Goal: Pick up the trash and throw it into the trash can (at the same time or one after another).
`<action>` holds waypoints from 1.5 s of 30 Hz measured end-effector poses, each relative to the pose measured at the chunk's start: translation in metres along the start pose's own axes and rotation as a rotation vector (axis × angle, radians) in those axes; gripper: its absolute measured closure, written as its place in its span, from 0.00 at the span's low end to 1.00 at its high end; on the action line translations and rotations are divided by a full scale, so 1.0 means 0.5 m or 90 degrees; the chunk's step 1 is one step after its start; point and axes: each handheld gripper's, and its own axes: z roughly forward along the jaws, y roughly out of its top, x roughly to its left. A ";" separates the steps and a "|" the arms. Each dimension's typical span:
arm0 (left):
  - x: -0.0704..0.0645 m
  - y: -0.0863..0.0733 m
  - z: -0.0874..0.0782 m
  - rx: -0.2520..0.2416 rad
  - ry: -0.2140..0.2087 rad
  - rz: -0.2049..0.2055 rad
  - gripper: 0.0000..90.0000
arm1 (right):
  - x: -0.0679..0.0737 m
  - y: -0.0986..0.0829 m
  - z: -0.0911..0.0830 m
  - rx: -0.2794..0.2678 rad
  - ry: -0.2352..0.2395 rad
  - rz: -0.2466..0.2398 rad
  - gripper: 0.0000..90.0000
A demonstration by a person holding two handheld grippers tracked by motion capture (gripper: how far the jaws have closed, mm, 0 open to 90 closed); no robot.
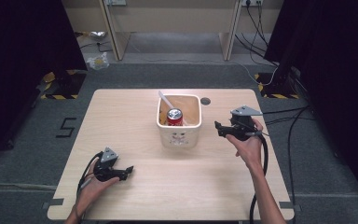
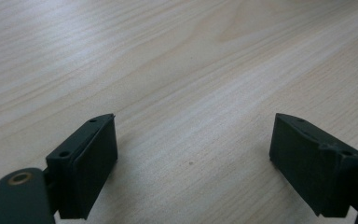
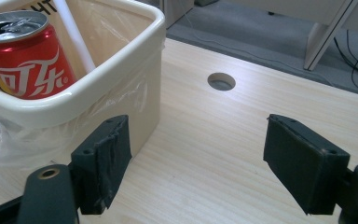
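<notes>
Wooden table (image 1: 135, 121) carries a bin (image 1: 179, 135); red can (image 1: 175, 116) upright inside.

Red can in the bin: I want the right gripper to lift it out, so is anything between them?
The cream bin's near wall stands between the open right gripper and the red can; a white stick leans beside it.

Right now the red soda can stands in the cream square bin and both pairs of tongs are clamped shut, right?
Not quite. The red soda can does stand in the cream square bin, but both tongs are open: the left and right gripper views show wide gaps.
</notes>
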 end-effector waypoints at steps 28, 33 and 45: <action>0.000 0.000 0.000 -0.002 0.000 -0.001 0.16 | 0.014 -0.049 -0.005 0.019 -0.001 -0.020 0.26; 0.000 0.000 0.000 -0.002 0.000 -0.001 0.16 | 0.023 -0.048 -0.008 0.012 0.001 -0.025 0.26; 0.000 0.000 0.000 -0.001 0.000 -0.001 0.16 | 0.031 -0.070 -0.004 0.015 0.011 -0.021 0.25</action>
